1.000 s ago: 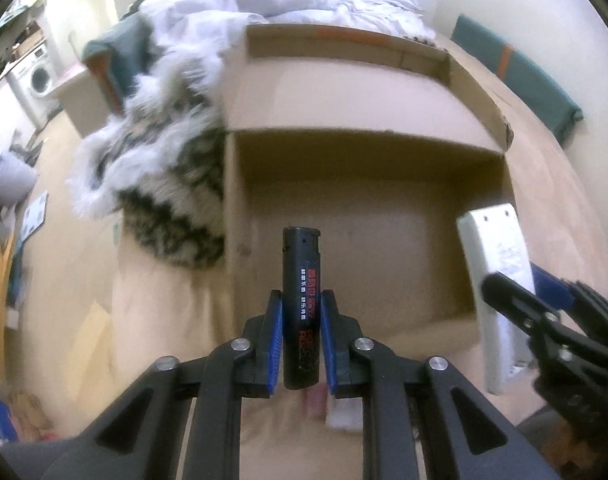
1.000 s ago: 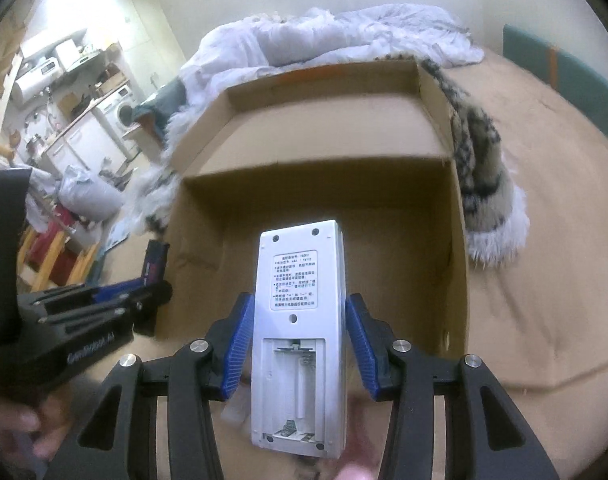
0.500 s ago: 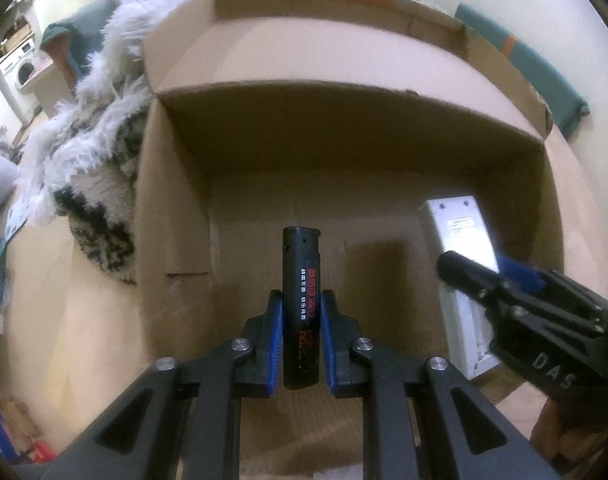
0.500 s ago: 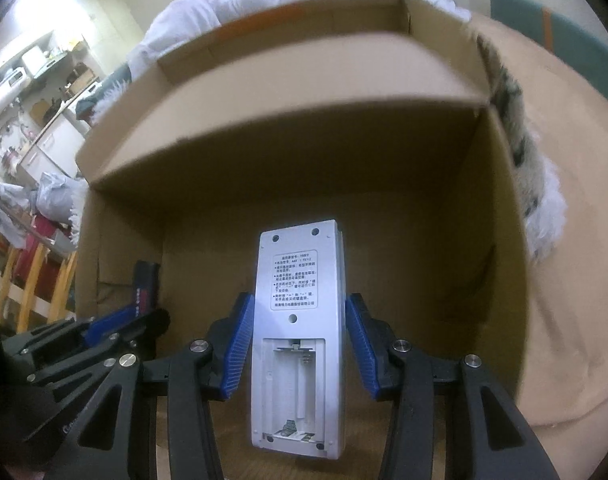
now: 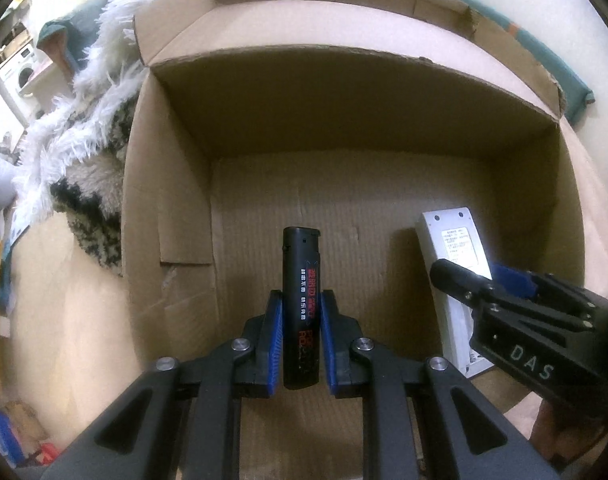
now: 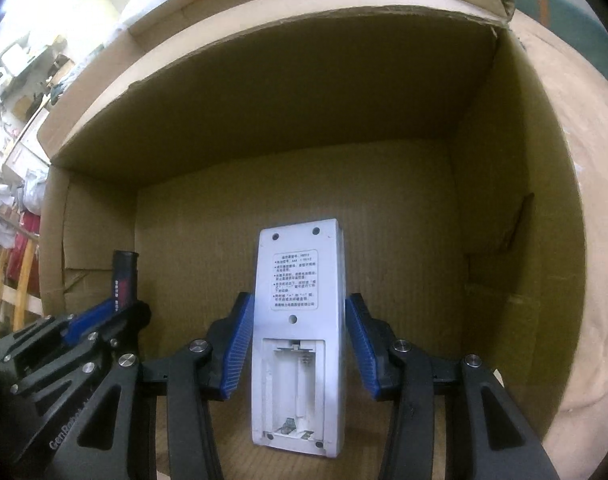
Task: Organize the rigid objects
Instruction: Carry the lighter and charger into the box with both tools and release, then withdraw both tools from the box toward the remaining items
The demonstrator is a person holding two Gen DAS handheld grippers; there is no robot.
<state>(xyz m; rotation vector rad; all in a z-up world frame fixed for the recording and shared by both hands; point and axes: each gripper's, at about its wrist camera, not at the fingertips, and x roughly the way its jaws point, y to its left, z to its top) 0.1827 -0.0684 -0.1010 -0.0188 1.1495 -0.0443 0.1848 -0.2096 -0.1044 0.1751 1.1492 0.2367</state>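
Observation:
My left gripper (image 5: 300,312) is shut on a black lighter (image 5: 301,280) with red lettering, held inside an open cardboard box (image 5: 344,92). My right gripper (image 6: 297,316) holds a white remote control (image 6: 299,320), back side up with its battery bay uncovered. Its blue pads (image 6: 239,344) stand slightly apart from the remote's sides, and the remote seems to rest on the box floor (image 6: 404,280). The remote (image 5: 452,248) and right gripper (image 5: 516,320) show at the right of the left wrist view. The lighter (image 6: 123,276) and left gripper (image 6: 103,320) show at the left of the right wrist view.
A shaggy white and black throw (image 5: 83,152) lies left of the box on a tan bed surface (image 5: 71,320). A teal cushion (image 5: 556,68) is at the far right. The box's flaps (image 6: 263,8) stand up behind. Household clutter (image 6: 7,92) fills the far left.
Both grippers have moved forward and down into the box with their objects. The right jaws look a little wider around the remote than before.

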